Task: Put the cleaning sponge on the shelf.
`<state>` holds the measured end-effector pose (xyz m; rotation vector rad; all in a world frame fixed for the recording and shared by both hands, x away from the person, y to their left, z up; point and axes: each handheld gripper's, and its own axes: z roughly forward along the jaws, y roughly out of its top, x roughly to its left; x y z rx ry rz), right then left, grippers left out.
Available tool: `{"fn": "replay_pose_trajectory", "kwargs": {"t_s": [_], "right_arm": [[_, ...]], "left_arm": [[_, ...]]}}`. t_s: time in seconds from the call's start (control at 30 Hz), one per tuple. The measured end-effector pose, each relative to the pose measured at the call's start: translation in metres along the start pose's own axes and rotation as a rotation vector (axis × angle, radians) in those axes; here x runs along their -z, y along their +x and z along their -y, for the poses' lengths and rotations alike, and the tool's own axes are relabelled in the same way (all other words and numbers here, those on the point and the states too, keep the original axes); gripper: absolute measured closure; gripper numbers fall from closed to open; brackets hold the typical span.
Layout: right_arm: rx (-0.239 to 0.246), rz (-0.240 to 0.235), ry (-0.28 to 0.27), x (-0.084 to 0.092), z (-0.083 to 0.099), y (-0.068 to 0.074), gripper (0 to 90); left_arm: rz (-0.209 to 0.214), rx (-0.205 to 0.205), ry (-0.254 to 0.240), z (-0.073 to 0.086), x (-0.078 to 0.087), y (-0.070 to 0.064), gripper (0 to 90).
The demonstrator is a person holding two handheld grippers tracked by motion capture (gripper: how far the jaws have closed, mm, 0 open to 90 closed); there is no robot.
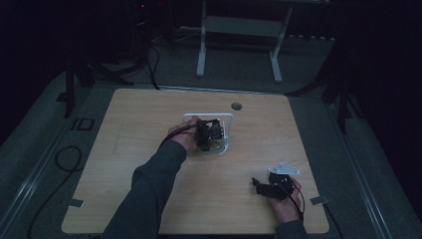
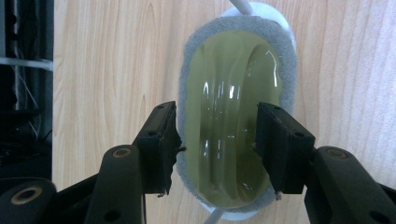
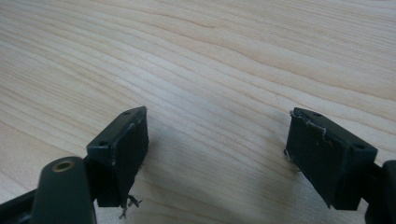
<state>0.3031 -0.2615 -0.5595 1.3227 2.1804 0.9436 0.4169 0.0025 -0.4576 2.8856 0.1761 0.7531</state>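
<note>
Left gripper (image 2: 217, 140) jaws straddle yellow-green glass dish (image 2: 233, 126) on grey sponge (image 2: 287, 79), contact unclear | right gripper (image 3: 215, 149) spread wide over bare table (image 3: 210, 56)

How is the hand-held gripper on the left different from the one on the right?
The left hand-held gripper is over the white wire rack near the table's middle, while the right hand-held gripper is near the front right of the light wooden table. The left one's jaws straddle a yellow-green glass dish on a grey foam pad; the right one's jaws have only bare wood between them. Both have black jaws, and both are open.
</note>
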Motion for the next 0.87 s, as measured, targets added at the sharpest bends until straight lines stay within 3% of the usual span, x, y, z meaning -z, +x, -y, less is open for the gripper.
{"fn": "replay_pose_trajectory", "kwargs": {"t_s": [0.57,0.87], "right_arm": [[-0.003,0.000,-0.001,0.000,0.000,0.000,20.7],[0.000,0.000,-0.002,0.000,0.000,0.000,20.6]], "left_arm": [[-0.003,0.027,-0.055,0.008,0.024,-0.005,45.0],[-0.024,0.063,-0.086,0.018,0.043,-0.015,45.4]]}}
